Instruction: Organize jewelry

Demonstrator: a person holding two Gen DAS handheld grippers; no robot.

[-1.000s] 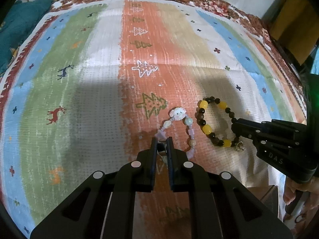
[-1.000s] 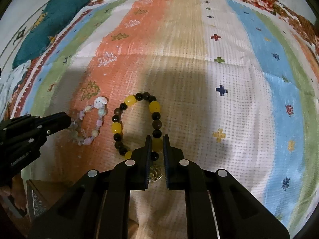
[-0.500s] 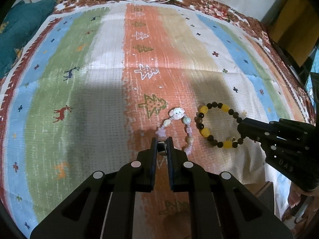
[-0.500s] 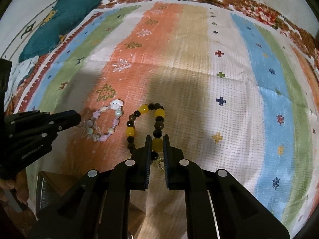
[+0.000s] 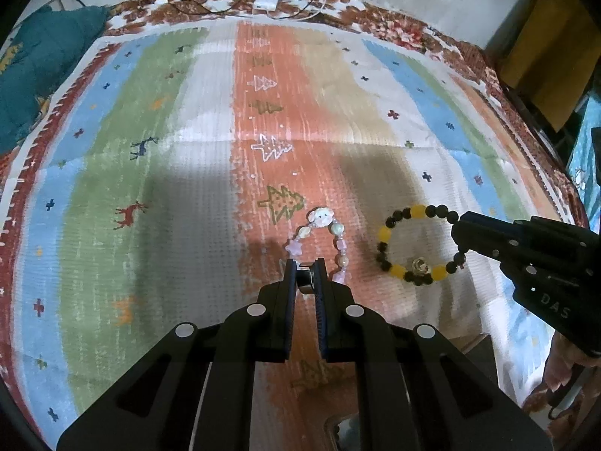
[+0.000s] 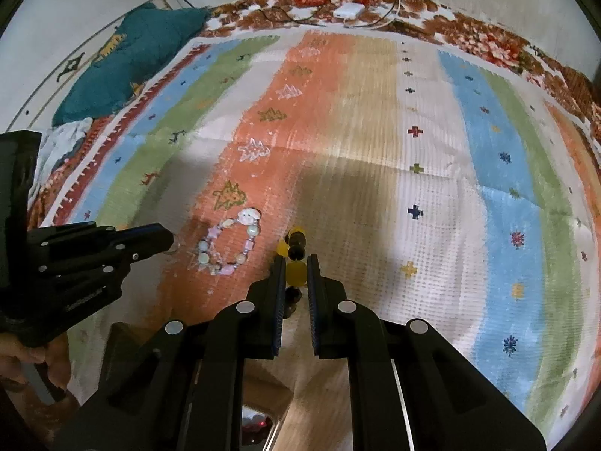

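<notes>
Each claw pinches own bracelet: pastel bracelet [image 5: 326, 241] in left claw [image 5: 304, 271], yellow-black bracelet [image 6: 295, 259] in right claw [image 6: 292, 268].

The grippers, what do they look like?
Both the left gripper and the right gripper are matte black plastic, each with two flat fingers lined with ribbed pads. Round silver pins dot the linkages. The right one carries pale lettering on its side.

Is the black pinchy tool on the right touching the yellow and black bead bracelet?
Touching. In the right wrist view, the right tool is shut on a yellow bead of the yellow and black bracelet, pinched between its fingers.
</notes>
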